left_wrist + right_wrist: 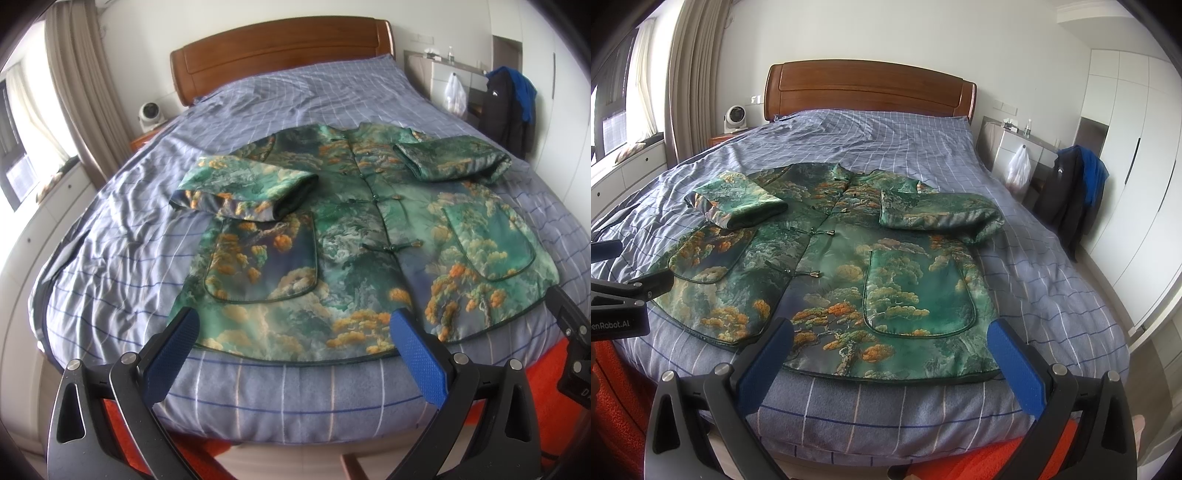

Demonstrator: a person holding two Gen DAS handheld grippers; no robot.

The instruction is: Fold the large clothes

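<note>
Left wrist view: the jacket point(354, 236) lies flat on the bed point(122, 236), collar toward the headboard point(280, 48), hem nearest. The left gripper point(295, 332), spread wide and empty, hovers over the hem's left half.

Right wrist view: the right gripper point(890, 345), equally wide and empty, faces the hem's right half.

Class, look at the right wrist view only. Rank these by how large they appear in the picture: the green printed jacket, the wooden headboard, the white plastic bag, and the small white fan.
1. Green printed jacket
2. Wooden headboard
3. White plastic bag
4. Small white fan

The jacket lies nearest the camera, which exaggerates its size.
</note>
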